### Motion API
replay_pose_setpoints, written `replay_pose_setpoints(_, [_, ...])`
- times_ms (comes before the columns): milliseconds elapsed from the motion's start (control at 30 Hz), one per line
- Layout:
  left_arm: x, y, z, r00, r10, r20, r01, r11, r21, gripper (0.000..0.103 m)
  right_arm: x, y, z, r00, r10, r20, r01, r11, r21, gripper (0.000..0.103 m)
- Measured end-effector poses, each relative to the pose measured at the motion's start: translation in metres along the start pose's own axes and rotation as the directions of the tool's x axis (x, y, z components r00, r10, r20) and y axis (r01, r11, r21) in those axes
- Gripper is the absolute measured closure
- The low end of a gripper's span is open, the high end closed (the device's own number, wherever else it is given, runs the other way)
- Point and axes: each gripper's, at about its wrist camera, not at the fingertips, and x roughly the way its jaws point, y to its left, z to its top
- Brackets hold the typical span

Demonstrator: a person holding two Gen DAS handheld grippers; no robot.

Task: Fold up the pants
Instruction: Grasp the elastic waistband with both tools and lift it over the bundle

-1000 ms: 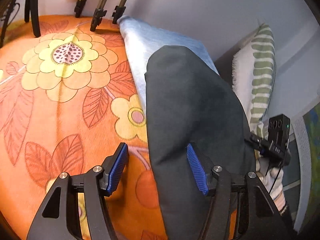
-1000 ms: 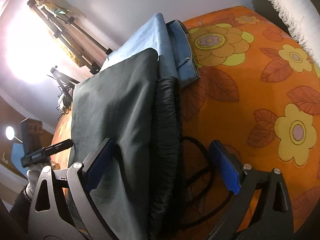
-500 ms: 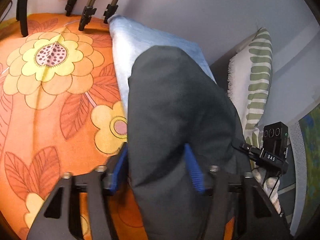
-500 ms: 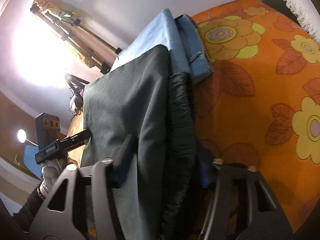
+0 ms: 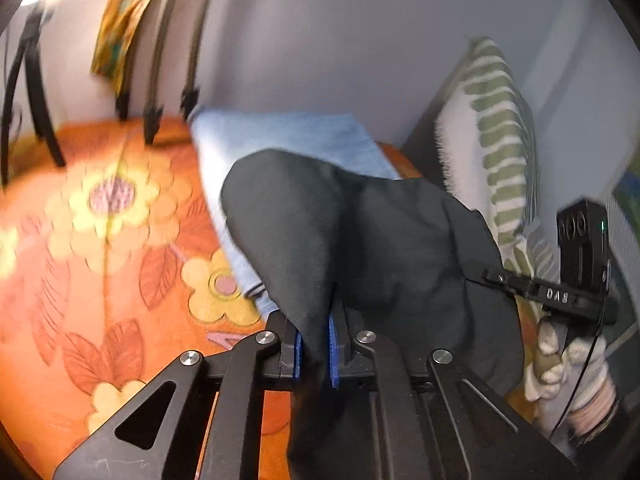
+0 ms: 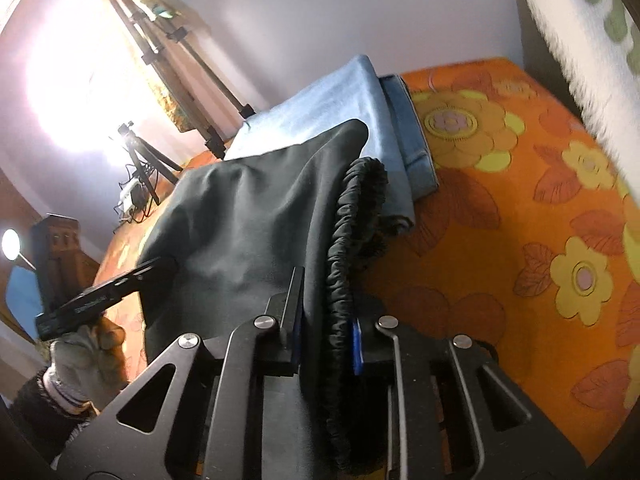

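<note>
Left tool [image 5: 314, 350] clamped tight on a pinch of the dark pants [image 5: 360, 248], blue pads [image 5: 332, 354] squeezed together low centre of the left wrist view, black cloth bunching up and away from them toward mid-frame. Right tool [image 6: 326, 340] likewise closed on the pants [image 6: 248, 216], biting the ruffled elastic waistband [image 6: 352, 232] bottom centre of the right wrist view, one blue pad [image 6: 357, 346] peeking out beside the gathers. Pants lifted into a tented fold between the two tools, draped over folded light-blue jeans [image 6: 320, 108] that lie behind them, upper centre in both views. All of it on a bed with an orange floral bedspread [image 6: 520, 216] filling the right half of the right wrist view and the left half of the left wrist view [image 5: 100, 240]. Striped green-and-white pillow [image 5: 496, 152] standing at the right of the left wrist view, against the wall. Tripod legs [image 6: 188, 60] at upper left of the right wrist view, in front of a bright glare. Opposite tool visible at the edge of each frame: gloved right hand [image 5: 568, 360] at lower right in the left wrist view, gloved left hand [image 6: 76, 356] at lower left in the right wrist view. Some motion blur on the bedspread at left.
</note>
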Motion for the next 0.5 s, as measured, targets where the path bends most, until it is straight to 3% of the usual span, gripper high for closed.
replay_pose_setpoints(67, [-0.006, -0.008, 0.001, 1.0, -0.006, 0.011, 0.006, 0.999, 0.042, 0.095, -0.005, 0.008, 0.0, 1.0, -0.008, 0.007, 0.009, 1.0, -0.025, 0.085])
replay_pose_setpoints(233, [-0.008, -0.004, -0.001, 1.0, -0.017, 0.014, 0.017, 1.0, 0.011, 0.096, -0.01, 0.023, -0.001, 0.999, -0.049, 0.016, 0.05, 0.996, -0.068, 0.085])
replay_pose_setpoints(500, [-0.037, -0.014, 0.007, 0.997, -0.034, 0.075, 0.031, 0.999, 0.041, 0.096, -0.037, 0.044, 0.002, 0.997, -0.037, 0.075, 0.045, 0.994, -0.102, 0.085])
